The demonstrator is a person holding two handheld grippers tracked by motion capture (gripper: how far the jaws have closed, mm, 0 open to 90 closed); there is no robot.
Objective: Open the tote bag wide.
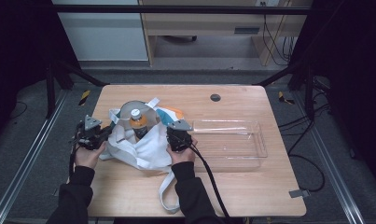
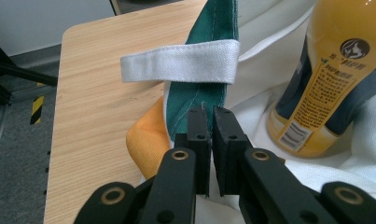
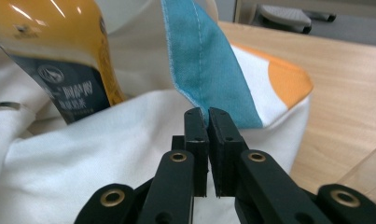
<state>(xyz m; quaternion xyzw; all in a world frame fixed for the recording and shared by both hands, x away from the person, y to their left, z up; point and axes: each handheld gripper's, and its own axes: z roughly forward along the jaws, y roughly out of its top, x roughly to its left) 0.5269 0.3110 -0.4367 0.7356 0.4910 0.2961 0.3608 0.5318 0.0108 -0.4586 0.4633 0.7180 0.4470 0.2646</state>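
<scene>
1. A white cloth bag (image 1: 143, 149) lies slumped on the left half of the wooden bench (image 1: 241, 191), its mouth pulled wide between the two grippers.
2. In the bag stands a bottle (image 1: 138, 122) of orange drink with a white cap.
3. The bottle's label is dark blue and yellow, with a round emblem, small print too fine to read, and a barcode low down.
4. The bag is soft woven fabric, mostly white, with green, teal and orange patches and flat white webbing straps (image 2: 181, 61); one strap trails toward the bench's near edge.
5. The left gripper (image 1: 93, 133) has its jaws clamped on the bag's green rim, cloth pinched between the pads.
6. The right gripper (image 1: 178, 135) has its jaws clamped on the teal rim on the opposite side.
7. A clear plastic tray (image 1: 258, 149), rectangular with rounded corners, sits just right of the bag.
</scene>
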